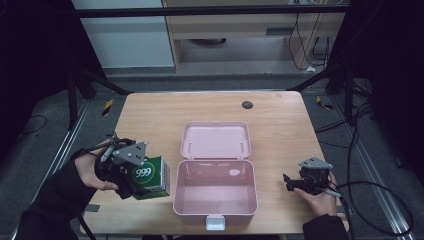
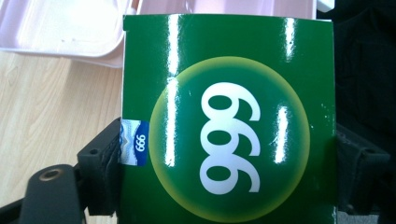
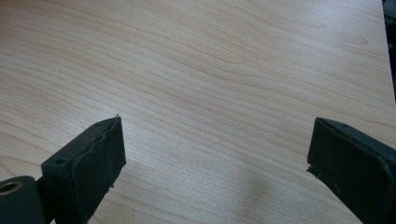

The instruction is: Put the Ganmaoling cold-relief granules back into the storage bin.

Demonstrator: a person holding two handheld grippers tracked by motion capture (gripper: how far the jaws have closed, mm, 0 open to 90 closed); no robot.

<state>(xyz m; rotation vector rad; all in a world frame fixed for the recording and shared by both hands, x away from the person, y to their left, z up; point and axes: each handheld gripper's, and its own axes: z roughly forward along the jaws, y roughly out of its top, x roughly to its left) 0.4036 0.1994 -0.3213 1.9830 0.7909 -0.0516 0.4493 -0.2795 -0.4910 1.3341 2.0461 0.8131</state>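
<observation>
in the left gripper view the green box (image 2: pixel 229 126) ran off the bottom edge and hid most of the pink case (image 2: pixel 60 28); in the high view the left gripper (image 1: pixel 131 176) covered the box's near side.

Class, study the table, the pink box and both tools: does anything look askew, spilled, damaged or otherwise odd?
Nothing stands out. The pink box lies open and empty, lid flat behind it. The left tool grips a green 999 carton squarely; the right tool is open over bare table.
</observation>
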